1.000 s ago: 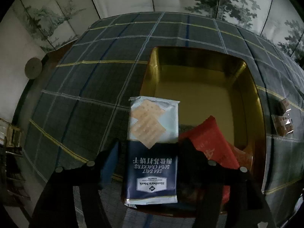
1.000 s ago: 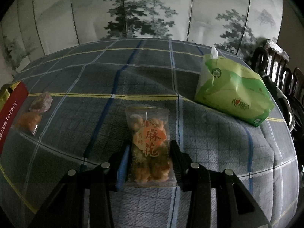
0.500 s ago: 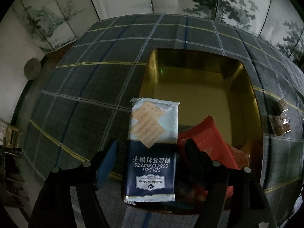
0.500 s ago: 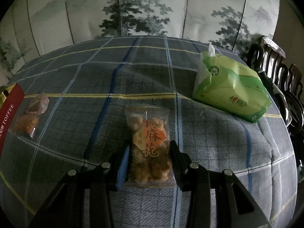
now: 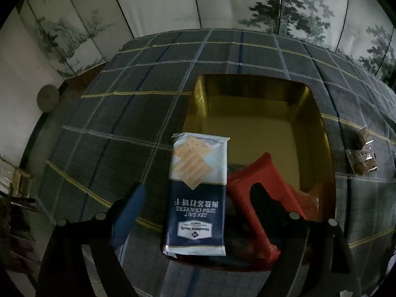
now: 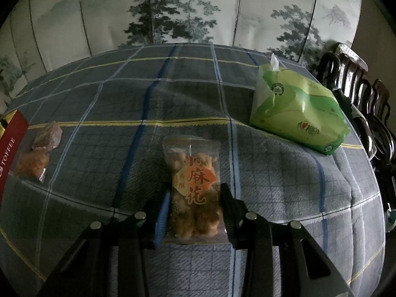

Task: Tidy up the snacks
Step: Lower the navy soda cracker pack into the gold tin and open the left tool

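Note:
A blue-and-white soda cracker pack [image 5: 198, 198] lies across the near left rim of a gold tin [image 5: 247, 128]. A red packet [image 5: 267, 185] and an orange one [image 5: 307, 200] lie inside the tin. My left gripper [image 5: 198, 187] straddles the cracker pack; its jaws are opening and both fingers stand clear of the pack's sides. In the right wrist view, my right gripper [image 6: 195, 190] is shut on a clear bag of fried dough twists [image 6: 193, 185] just over the checked tablecloth, with its pads pressing on both long edges.
A green tissue pack [image 6: 297, 113] lies at the back right. Small wrapped snacks [image 6: 37, 156] lie to the left beside a red toffee box [image 6: 10, 143], and also show as wrapped snacks [image 5: 362, 158] right of the tin. Dark wooden chairs [image 6: 358, 94] stand off the table's right edge.
The left jaws have spread wide, away from the cracker pack's sides, and the pack stays on the tin's rim. The right gripper keeps its hold on the dough twist bag.

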The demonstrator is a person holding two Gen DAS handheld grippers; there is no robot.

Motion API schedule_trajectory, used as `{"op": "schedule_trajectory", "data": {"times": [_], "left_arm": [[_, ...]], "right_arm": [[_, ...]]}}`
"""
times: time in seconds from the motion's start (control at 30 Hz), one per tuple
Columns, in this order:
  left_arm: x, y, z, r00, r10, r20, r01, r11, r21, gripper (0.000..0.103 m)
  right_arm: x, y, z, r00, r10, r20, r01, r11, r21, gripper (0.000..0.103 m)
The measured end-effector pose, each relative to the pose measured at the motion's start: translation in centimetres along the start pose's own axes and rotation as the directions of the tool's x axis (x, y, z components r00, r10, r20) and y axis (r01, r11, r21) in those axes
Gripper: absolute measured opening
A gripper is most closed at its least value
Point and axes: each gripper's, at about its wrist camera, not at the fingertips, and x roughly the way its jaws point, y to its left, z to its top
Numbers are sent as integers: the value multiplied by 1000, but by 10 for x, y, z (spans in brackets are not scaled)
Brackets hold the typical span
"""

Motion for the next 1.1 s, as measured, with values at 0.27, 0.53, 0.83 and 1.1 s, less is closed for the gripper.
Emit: {"op": "schedule_trajectory", "data": {"times": [0.27,0.53,0.83,1.1], "left_arm": [[-6,-10,-5,1000,9,13,-9,1000,8,85],[-12,-11,-8,999,25,37,-25,1000,-3,86],[-16,-12,-14,999,18,41,-18,1000,-13,86],[-24,-6,-23,999,16,44,-15,999,-33,86]], "right_arm": [[-9,6,-2,1000,18,8,-18,1000,8,38],[-32,27,0,996,85,40,-85,996,4,38],[-72,113,12,964,250,91,-236,961,-144,38],[-92,195,16,921,382,69,-350,894,-279,38]]}}
